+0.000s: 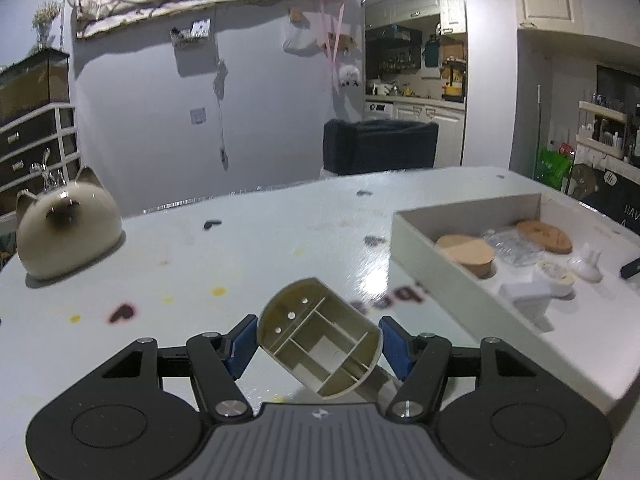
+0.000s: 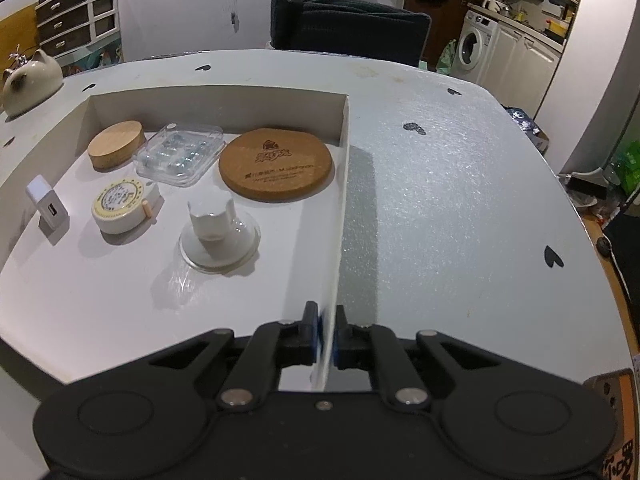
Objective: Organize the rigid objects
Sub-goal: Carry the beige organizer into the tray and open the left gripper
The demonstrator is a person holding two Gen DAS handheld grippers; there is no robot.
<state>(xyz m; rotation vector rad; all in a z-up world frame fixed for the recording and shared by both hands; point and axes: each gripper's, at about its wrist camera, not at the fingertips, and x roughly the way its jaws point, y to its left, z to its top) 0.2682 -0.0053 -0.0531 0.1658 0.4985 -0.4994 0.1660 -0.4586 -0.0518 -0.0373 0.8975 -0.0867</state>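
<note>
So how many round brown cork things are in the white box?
2. A thick cork lid sits near the box's far left corner, and a flat cork coaster lies by its far right wall. Nothing seems hidden.

Hardly anything here can be read. The round cork coaster point(image 2: 275, 164) in the white box point(image 2: 343, 128) carries a dark printed logo and lines of lettering (too small to make out). The tape measure's point(image 2: 119, 204) label is illegible too.
</note>
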